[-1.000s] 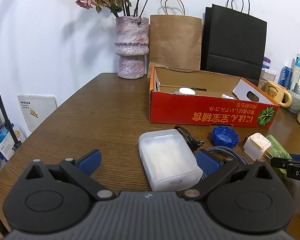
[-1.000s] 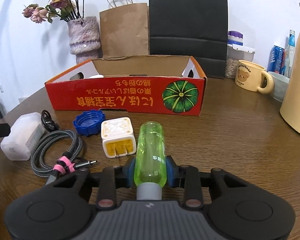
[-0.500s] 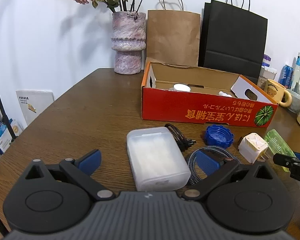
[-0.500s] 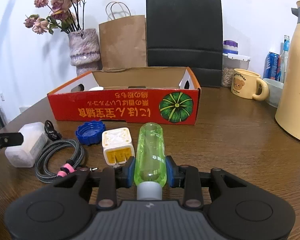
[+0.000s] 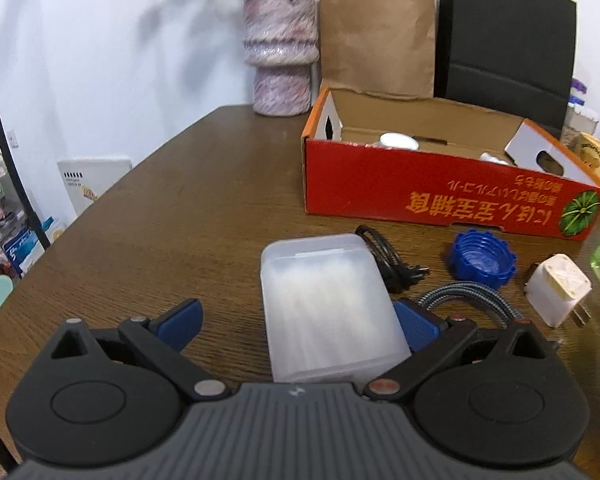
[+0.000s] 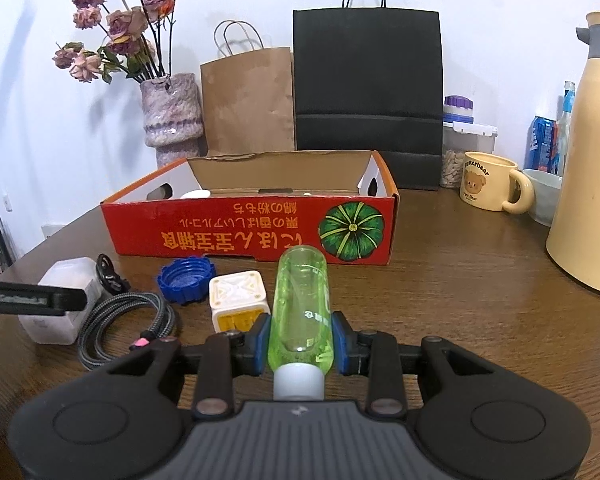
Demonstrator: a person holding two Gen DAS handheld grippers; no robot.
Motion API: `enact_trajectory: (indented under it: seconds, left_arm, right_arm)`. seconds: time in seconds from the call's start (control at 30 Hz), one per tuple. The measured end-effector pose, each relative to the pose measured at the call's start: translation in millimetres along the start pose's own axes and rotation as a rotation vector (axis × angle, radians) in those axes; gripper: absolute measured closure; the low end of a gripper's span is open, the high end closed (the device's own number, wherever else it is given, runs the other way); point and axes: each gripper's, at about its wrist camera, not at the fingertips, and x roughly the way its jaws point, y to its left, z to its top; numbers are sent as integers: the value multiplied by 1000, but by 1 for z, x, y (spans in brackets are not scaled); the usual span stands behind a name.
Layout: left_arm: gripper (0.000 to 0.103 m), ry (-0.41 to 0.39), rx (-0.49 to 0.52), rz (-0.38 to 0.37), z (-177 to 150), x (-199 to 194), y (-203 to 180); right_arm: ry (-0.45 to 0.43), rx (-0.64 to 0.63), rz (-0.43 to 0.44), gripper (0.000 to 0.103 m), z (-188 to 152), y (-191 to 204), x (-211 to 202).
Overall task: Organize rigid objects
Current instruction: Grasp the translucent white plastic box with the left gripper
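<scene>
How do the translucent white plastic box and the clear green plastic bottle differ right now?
The translucent white plastic box is rectangular and milky; the clear green plastic bottle is a see-through cylinder with a white cap.

The box lies on the brown wooden table between the open pads of the left tool; the bottle is clamped in the right tool.

The right pad is near the box, the left apart; both pads press the bottle.

Both are still outside the red cardboard box.

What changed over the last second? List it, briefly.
The left claw closed in on the white box, which now sits deeper between its open fingers, nearer the right pad; not gripped yet. The right claw kept its grip on the green bottle. Cap, charger, cable and red carton stayed put.
</scene>
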Motion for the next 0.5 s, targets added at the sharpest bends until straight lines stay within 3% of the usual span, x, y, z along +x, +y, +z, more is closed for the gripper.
enact_trajectory:
  seconds: [0.4,0.47,0.5]
  left_arm:
    - [0,14,-16,33,0,11,-3]
    - [8,14,-9,26,-2,11,-5]
    - [20,14,-11,14,-2,10,-4]
  right_arm:
    - [-10,-6,2,72,0,2,-3]
    - [-11,-7,1,72,-1,2,-3]
    - [-13,-8,1,72,-1,2,-3]
